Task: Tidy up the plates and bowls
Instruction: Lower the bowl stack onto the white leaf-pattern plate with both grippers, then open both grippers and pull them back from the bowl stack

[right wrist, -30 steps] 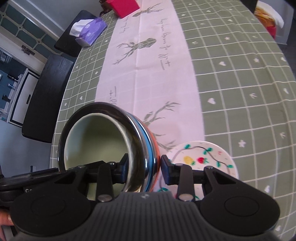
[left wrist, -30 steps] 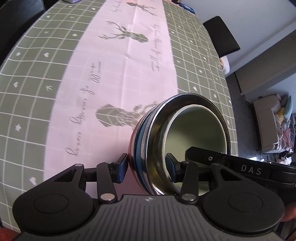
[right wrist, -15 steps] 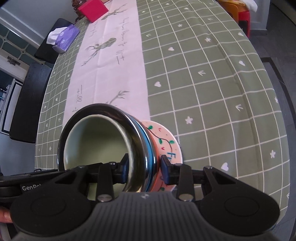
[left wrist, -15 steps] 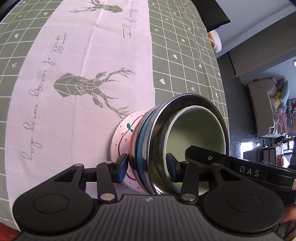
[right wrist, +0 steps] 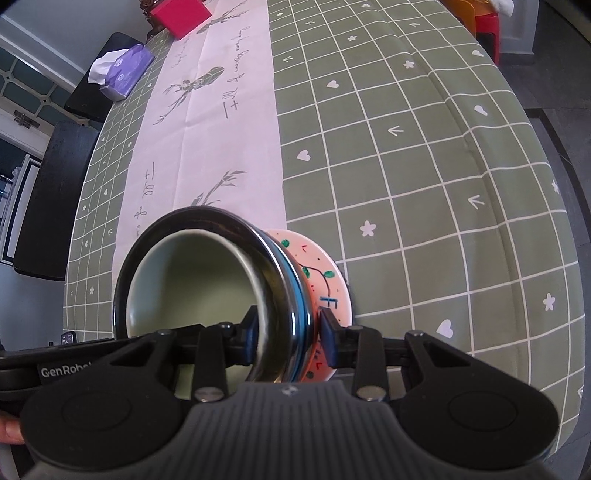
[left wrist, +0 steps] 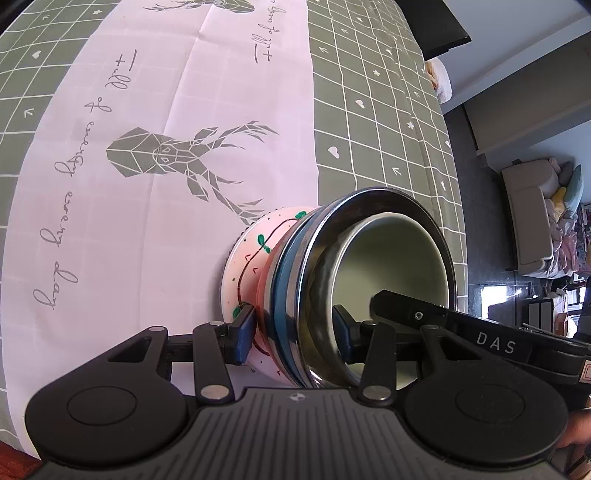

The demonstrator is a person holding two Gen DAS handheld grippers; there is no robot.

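Observation:
A stack of nested bowls point(left wrist: 332, 280), steel outside with a pale green bowl point(left wrist: 391, 266) inside, is held from both sides. My left gripper point(left wrist: 291, 332) is shut on its rim on one side. My right gripper point(right wrist: 290, 336) is shut on the opposite rim of the bowl stack point(right wrist: 236, 280). The stack rests on or just above a pink plate point(left wrist: 251, 266) painted with green leaves, which lies on the tablecloth; the plate also shows in the right wrist view point(right wrist: 325, 273). I cannot tell whether they touch.
The table has a green checked cloth point(right wrist: 424, 166) with a pink deer runner point(left wrist: 184, 147). A purple tissue pack point(right wrist: 122, 74) and a red box point(right wrist: 181, 14) stand at the far end. Dark chairs point(right wrist: 48, 199) line one side. The table edge is close on the right.
Both grippers have carried the bowl stack over the table and down onto the pink plate, which was apart from the stack one second ago.

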